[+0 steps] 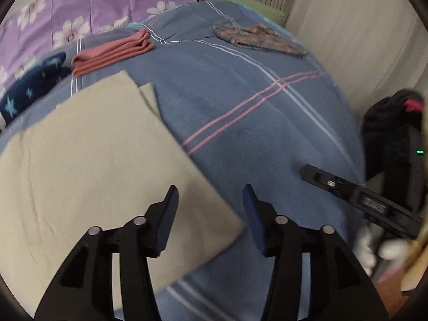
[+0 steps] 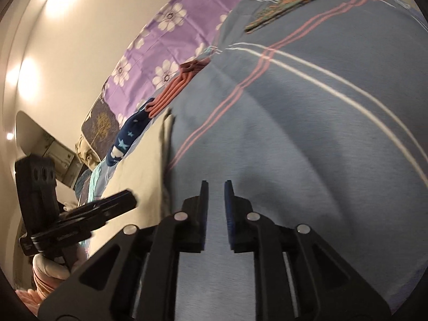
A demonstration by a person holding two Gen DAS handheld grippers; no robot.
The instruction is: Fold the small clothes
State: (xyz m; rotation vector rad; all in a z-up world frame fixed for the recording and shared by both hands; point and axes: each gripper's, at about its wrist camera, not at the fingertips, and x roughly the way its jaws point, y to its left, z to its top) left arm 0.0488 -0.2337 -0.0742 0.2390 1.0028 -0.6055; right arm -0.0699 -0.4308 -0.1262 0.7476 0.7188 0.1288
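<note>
left wrist view: the left gripper [image 1: 211, 195] hovers with its jaws apart and nothing between them, above the near corner of a flat beige rectangular cloth [image 1: 88, 155] spread on a blue fleece blanket with pink and white stripes [image 1: 240, 107]. beyond the cloth lie a folded salmon-pink garment [image 1: 112, 53] and, just beside it, a navy fabric piece with pale blue stars [image 1: 29, 91]; a crumpled multicoloured patterned garment [image 1: 256, 38] sits well apart at the blanket's far side. a purple floral sheet [image 1: 88, 2] borders the blanket.

right wrist view: the right gripper [image 2: 216, 187] is released, its jaws a narrow gap apart with only bare blanket [image 2: 307, 139] showing between them. the beige cloth [image 2: 144, 165] lies to its left, with the left gripper [image 2: 117, 204] over it.
</note>
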